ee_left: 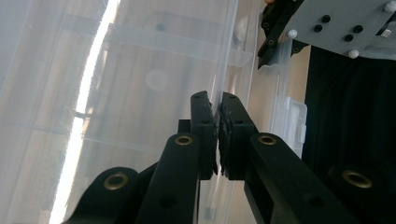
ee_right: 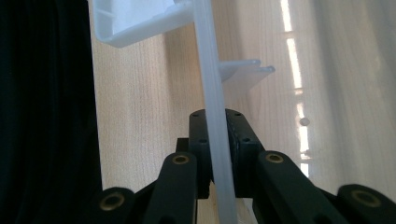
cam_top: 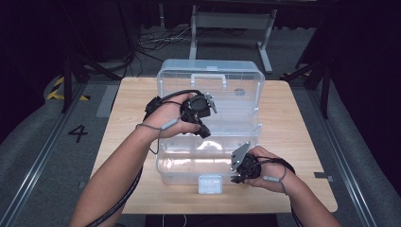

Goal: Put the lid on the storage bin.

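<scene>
Both grippers are clamping the open clear box on the desk: left gripper pinching an inner wall, right gripper gripping the front rim.

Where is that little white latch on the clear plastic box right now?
In the high view, the latch hangs at the middle of the clear box's front wall, nearest the person, just left of the right gripper.

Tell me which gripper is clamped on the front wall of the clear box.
The right gripper, near the front latch; its jaws pinch the front wall. The left gripper grips an inner tray edge farther back.
</scene>
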The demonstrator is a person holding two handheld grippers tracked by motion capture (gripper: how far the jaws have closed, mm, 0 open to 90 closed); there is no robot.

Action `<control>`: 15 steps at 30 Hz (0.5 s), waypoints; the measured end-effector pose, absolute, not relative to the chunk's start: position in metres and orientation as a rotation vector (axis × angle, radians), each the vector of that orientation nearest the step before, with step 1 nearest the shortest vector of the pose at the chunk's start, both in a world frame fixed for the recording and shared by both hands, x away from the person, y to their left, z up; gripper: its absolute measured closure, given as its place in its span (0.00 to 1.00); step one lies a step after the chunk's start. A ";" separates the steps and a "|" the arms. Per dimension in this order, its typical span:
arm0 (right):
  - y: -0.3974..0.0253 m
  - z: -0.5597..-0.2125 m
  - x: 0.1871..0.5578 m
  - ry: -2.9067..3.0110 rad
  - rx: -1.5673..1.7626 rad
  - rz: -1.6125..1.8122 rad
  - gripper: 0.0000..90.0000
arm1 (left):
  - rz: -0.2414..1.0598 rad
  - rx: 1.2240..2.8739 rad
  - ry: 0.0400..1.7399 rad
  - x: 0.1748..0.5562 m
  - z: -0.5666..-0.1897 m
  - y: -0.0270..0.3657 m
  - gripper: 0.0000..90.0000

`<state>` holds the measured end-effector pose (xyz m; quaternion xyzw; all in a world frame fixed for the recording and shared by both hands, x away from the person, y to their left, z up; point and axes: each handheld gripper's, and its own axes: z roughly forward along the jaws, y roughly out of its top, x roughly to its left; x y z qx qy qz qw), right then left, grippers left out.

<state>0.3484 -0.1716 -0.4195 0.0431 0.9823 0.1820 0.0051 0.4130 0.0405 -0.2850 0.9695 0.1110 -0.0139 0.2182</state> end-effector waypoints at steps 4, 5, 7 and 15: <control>-0.171 -0.419 0.347 3.060 0.139 0.563 0.92 | -0.032 2.696 0.294 0.412 -0.285 0.040 0.95; -0.170 -0.419 0.346 3.055 0.135 0.556 0.92 | -0.032 2.696 0.298 0.411 -0.285 0.039 0.95; -0.170 -0.419 0.346 3.054 0.134 0.556 0.92 | -0.031 2.700 0.296 0.410 -0.286 0.039 0.95; -0.170 -0.416 0.343 3.036 0.162 0.558 0.92 | -0.034 2.721 0.289 0.405 -0.287 0.036 0.95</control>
